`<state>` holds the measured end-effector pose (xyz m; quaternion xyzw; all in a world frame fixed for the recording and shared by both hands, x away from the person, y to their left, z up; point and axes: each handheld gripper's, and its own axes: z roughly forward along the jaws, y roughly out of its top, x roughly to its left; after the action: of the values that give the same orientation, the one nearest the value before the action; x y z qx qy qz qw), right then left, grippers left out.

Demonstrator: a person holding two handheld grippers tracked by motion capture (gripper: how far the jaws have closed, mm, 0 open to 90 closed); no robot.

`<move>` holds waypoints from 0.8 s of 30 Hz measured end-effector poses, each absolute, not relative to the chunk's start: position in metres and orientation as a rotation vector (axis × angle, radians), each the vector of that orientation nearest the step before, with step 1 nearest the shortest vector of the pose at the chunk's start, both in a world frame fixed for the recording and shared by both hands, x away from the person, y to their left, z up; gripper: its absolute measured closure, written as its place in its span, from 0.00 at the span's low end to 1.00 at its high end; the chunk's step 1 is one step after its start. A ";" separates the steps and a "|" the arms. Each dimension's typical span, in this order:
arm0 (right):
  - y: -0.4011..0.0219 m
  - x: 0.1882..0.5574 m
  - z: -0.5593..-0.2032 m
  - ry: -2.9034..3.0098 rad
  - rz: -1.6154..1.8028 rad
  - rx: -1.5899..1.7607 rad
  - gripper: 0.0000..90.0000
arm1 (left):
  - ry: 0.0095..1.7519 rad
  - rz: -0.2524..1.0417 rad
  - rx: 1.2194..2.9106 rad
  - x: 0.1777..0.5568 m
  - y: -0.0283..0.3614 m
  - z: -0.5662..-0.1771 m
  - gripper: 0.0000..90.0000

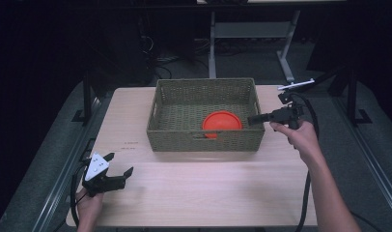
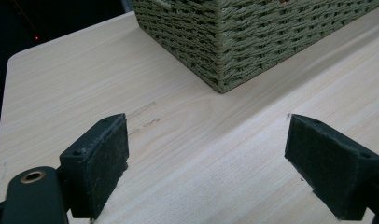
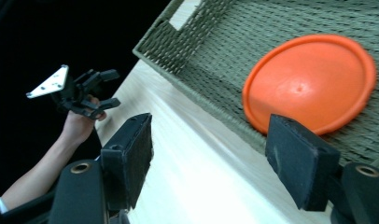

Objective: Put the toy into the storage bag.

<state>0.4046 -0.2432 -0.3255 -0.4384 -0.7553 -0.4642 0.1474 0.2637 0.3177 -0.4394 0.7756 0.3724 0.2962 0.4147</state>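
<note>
Orange plastic plate (image 1: 222, 122) lay in wicker basket (image 1: 182, 137), probably light, stiff, slick; best pinched at 3 o'clock rim. Right tongs (image 1: 252, 120) released there; left tongs (image 1: 120, 166) released, idle.

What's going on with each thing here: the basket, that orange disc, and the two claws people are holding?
Woven basket: upright on the table, open at the top, holding one disc.
Orange disc: lying in the basket near its front wall, not gripped.
Left claw: jaws open, nothing between them, over bare table near the front left corner.
Right claw: jaws open and empty, at the basket's right rim, pointing toward the disc.
Table: bare around the basket.
</note>
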 end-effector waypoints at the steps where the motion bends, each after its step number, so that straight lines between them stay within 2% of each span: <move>1: -0.244 0.402 -0.326 -2.172 -1.342 -1.250 0.34 | 0.936 0.744 1.949 0.264 0.318 -0.439 0.14; 18: -0.252 0.371 -0.337 -2.158 -1.371 -1.174 0.28 | 0.936 0.744 1.951 0.263 0.316 -0.439 0.14; 24: -0.256 0.362 -0.338 -2.158 -1.405 -1.144 0.22 | 0.935 0.745 1.952 0.263 0.316 -0.439 0.14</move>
<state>0.3622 -0.2560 -0.3381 -0.4006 -0.7559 -0.4920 0.1614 0.2632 0.3161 -0.4393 0.7764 0.3718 0.2965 0.4136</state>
